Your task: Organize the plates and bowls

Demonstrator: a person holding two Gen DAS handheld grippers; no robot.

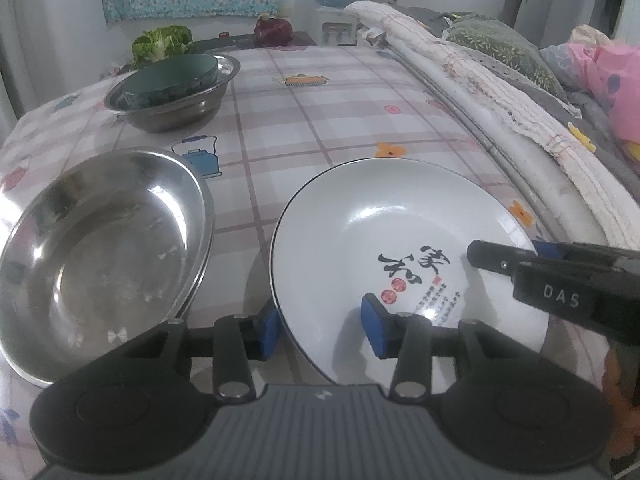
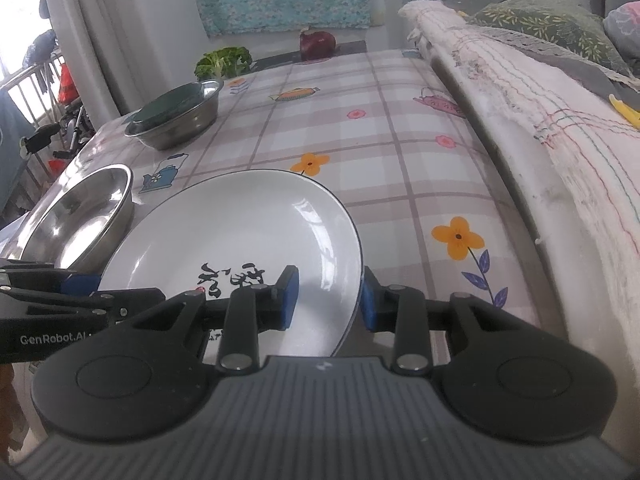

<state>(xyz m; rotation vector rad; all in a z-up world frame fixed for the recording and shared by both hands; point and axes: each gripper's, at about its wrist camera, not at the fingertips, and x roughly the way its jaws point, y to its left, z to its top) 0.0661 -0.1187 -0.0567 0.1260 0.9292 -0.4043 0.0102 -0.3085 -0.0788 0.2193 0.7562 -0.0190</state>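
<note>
A white plate [image 1: 380, 216] with black calligraphy lies near the table's front edge, between both grippers. My left gripper [image 1: 320, 330] straddles its left rim: the left blue pad sits outside the rim and the right pad hovers over the inside, not pressing. My right gripper [image 2: 329, 298] is shut on the plate's [image 2: 248, 220] right rim, one pad inside and one outside. A shallow steel plate [image 1: 100, 256] lies just left of the white one. Farther back stands a steel bowl [image 1: 192, 114] with a dark green bowl [image 1: 172, 76] inside it.
The checked tablecloth [image 1: 320, 120] covers the table. Leafy greens [image 1: 162, 42] and a red cabbage [image 1: 272, 32] sit at the far edge. A bed rail with folded quilts [image 1: 500, 92] runs along the right side. A railing [image 2: 28, 92] is visible beyond the table's left edge.
</note>
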